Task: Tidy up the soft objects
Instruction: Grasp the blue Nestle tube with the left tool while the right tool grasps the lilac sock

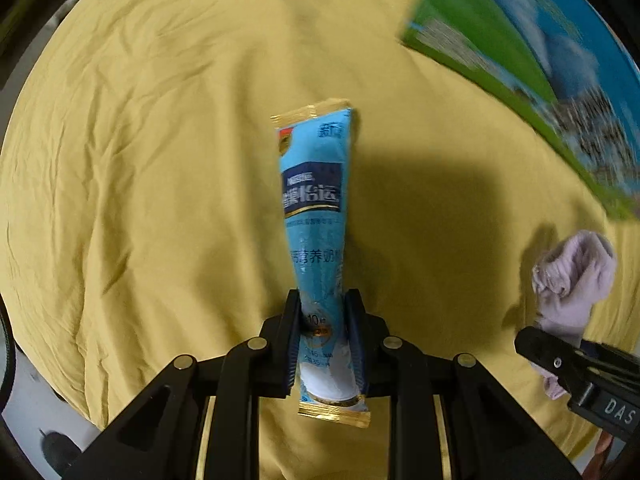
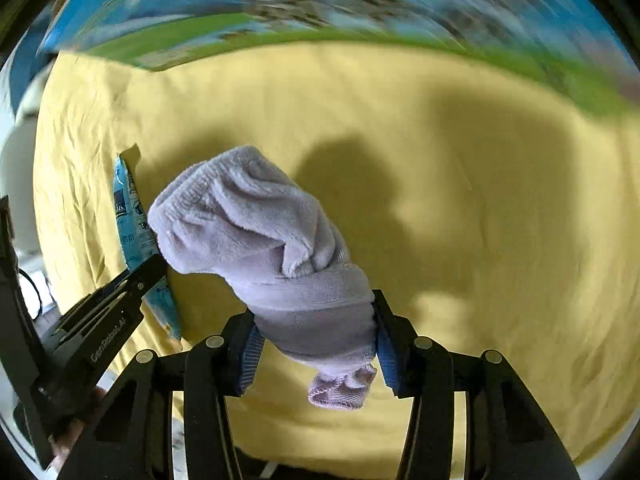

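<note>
My left gripper is shut on a long blue stick sachet with gold sealed ends, held above the yellow cloth. My right gripper is shut on a fluffy lilac sock, gripped near its cuff and lifted over the cloth. In the left wrist view the sock and the right gripper show at the right edge. In the right wrist view the sachet and the left gripper show at the left.
A large blue and green printed box stands at the far side of the yellow cloth; it also shows blurred in the right wrist view. A pale floor lies beyond the cloth's left edge.
</note>
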A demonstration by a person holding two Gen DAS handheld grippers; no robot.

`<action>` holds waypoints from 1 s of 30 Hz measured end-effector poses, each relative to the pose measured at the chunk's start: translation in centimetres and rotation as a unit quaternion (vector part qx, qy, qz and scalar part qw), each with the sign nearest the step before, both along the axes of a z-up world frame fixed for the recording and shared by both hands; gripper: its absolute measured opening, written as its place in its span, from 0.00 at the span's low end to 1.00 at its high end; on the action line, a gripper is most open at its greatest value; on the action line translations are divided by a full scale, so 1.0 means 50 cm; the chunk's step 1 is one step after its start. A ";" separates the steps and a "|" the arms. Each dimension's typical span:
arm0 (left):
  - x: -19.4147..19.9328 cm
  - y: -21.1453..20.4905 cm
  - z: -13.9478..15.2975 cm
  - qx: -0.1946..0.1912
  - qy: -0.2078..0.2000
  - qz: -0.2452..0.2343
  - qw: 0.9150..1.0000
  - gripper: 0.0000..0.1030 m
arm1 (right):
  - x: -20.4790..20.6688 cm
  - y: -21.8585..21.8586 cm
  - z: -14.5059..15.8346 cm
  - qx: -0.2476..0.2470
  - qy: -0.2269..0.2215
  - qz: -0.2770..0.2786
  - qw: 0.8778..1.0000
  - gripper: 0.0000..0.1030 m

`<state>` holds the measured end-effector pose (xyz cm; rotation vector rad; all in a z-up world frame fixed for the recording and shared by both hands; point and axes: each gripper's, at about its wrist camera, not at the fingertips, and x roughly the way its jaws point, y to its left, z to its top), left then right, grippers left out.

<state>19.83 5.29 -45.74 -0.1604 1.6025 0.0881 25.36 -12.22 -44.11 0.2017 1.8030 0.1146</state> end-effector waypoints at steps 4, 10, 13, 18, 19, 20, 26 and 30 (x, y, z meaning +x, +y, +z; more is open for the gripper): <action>0.000 -0.045 0.000 0.019 -0.002 -0.034 0.999 0.19 | 0.001 -0.027 -0.023 0.000 0.007 -0.028 1.000 0.56; 0.015 -0.079 -0.001 0.020 0.000 -0.050 0.999 0.19 | 0.014 -0.005 0.014 -0.035 -0.054 0.008 0.998 0.69; 0.014 -0.093 -0.004 0.022 0.000 -0.052 0.998 0.19 | 0.036 0.013 0.025 -0.059 -0.078 0.048 0.994 0.71; 0.013 -0.122 -0.006 0.030 -0.006 -0.056 0.998 0.19 | 0.057 0.051 -0.004 -0.059 -0.054 0.077 0.994 0.47; 0.011 -0.126 -0.003 0.030 -0.009 -0.058 0.998 0.18 | 0.051 0.038 -0.006 -0.060 -0.053 0.078 0.994 0.45; 0.002 -0.120 0.007 0.031 -0.011 -0.060 0.998 0.19 | 0.046 0.036 -0.003 -0.063 -0.057 0.078 0.993 0.43; 0.010 -0.164 0.066 0.029 -0.021 -0.067 0.997 0.18 | -0.005 -0.017 0.007 -0.049 -0.044 0.013 0.998 0.39; 0.014 -0.202 0.114 0.023 -0.035 -0.080 0.996 0.15 | -0.030 -0.059 0.047 -0.033 -0.055 -0.025 0.998 0.39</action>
